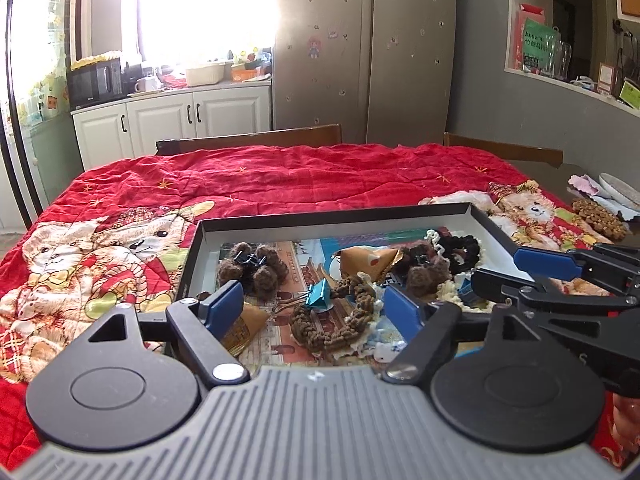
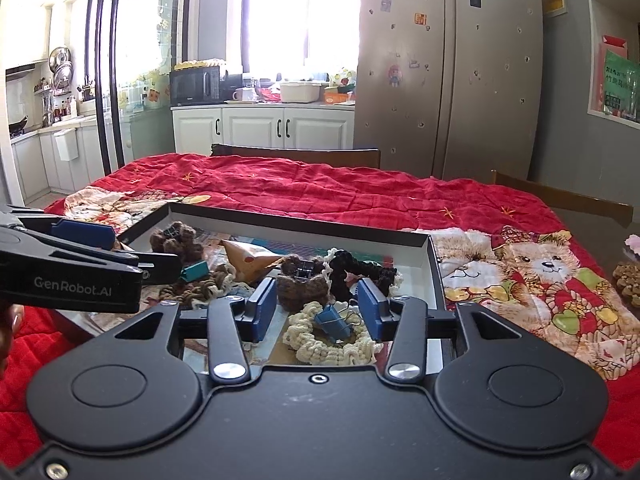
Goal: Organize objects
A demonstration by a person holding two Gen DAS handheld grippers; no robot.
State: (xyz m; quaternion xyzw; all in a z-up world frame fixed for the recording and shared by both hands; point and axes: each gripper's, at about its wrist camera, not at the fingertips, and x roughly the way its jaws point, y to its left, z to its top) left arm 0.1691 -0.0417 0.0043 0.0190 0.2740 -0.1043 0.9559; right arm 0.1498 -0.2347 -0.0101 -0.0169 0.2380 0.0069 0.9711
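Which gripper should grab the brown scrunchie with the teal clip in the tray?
Left, probably. The left gripper stands open with the brown scrunchie and teal clip right between its fingers. The right gripper hangs over the cream scrunchie, further from it.

The left gripper's (image 1: 312,306) housing hides the tray's (image 1: 332,220) near edge, the brown scrunchie (image 1: 336,320) covers part of the printed card beneath, and the brown cluster (image 2: 628,282) runs off the right wrist view's right border.
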